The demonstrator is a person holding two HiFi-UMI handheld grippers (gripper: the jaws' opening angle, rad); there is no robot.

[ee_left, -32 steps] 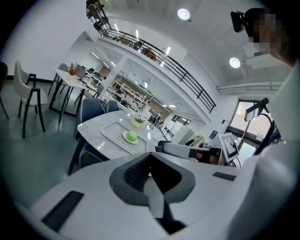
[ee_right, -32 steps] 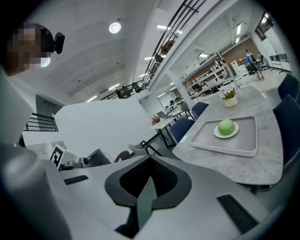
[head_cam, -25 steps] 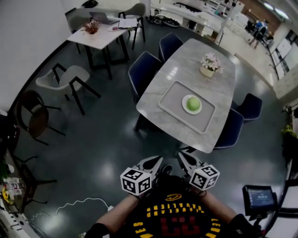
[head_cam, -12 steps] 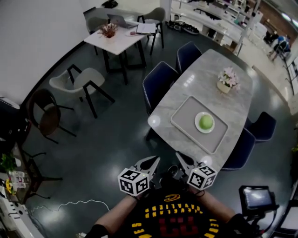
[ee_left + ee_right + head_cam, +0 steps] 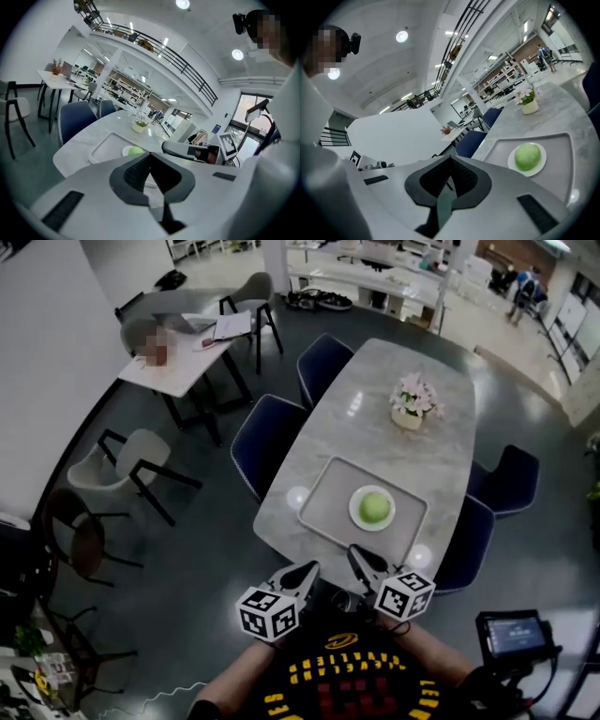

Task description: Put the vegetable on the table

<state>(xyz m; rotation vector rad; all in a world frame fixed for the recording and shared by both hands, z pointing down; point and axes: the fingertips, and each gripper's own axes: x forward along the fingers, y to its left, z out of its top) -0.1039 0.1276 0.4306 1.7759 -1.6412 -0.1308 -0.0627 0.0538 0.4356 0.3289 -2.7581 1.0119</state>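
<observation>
A round green vegetable (image 5: 375,507) lies on a small white plate (image 5: 356,517) in a grey tray (image 5: 323,498) on the marble table (image 5: 375,381). My left gripper (image 5: 308,568) and right gripper (image 5: 355,553) are held side by side just short of the table's near edge, both shut and empty. In the left gripper view the vegetable (image 5: 136,150) shows just past the shut jaws (image 5: 150,155), with the right gripper (image 5: 187,149) beside it. In the right gripper view the vegetable (image 5: 528,156) sits ahead and right of the jaws (image 5: 450,160).
A pot of pink flowers (image 5: 409,401) stands on the far half of the table. Dark blue chairs (image 5: 265,442) flank both long sides. A small white table (image 5: 178,357) with chairs is at the back left. A screen on a stand (image 5: 511,634) is at my right.
The table with the tray has come much closer. Both grippers, earlier over bare floor, now reach its near edge. Their jaws stay shut.
</observation>
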